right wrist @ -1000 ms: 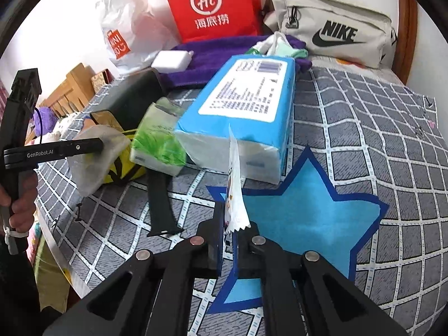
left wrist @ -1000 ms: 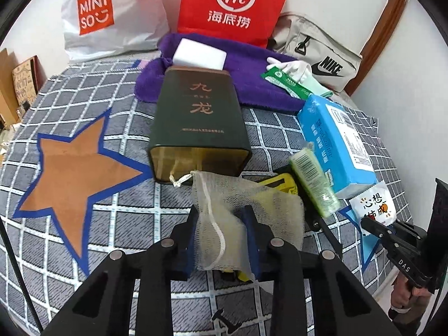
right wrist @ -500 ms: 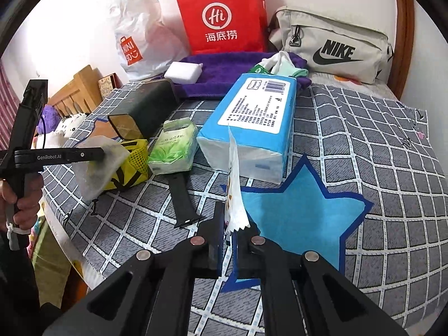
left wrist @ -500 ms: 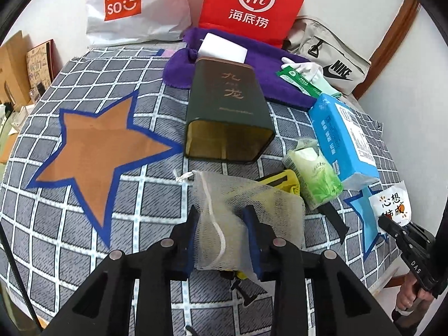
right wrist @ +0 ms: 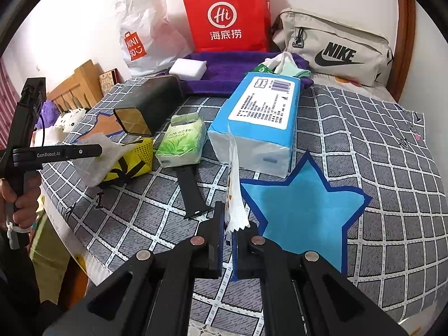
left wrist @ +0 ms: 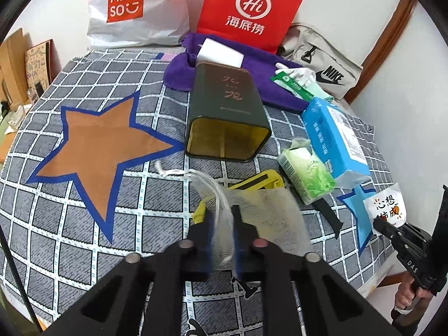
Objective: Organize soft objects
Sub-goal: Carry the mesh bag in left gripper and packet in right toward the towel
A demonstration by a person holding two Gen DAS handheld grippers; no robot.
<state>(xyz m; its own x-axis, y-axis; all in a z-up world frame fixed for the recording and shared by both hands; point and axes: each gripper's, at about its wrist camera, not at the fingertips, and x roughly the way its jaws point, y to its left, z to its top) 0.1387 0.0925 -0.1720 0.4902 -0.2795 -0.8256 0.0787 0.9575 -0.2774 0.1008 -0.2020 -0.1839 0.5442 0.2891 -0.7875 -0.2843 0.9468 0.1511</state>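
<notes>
My left gripper [left wrist: 224, 215] holds a white mesh drawstring bag [left wrist: 266, 218] above the checked cloth; its jaws are closing, with the bunched mesh squeezed between the blue pads. Under the bag lies a yellow mesh item [left wrist: 257, 182]. My right gripper [right wrist: 230, 219] is shut on a thin white sachet [right wrist: 234, 184] that stands upright over the edge of the blue star [right wrist: 302, 207]. In the right wrist view the left gripper [right wrist: 98, 149] hangs at the left with the mesh bag [right wrist: 95, 165] drooping from it.
A dark green tin [left wrist: 226, 117] lies on its side, its open mouth facing me. Beside it are a green tissue pack [left wrist: 306, 176], a blue tissue pack [left wrist: 333, 134] and a black strap [right wrist: 190, 187]. A purple towel [left wrist: 263, 67], shopping bags and a beige Nike bag [right wrist: 336, 47] line the back.
The left jaws have narrowed sharply on the mesh bag, bunching it. The left view has drifted so the tin and orange star sit further off. The right gripper has risen a little, still gripping the sachet.
</notes>
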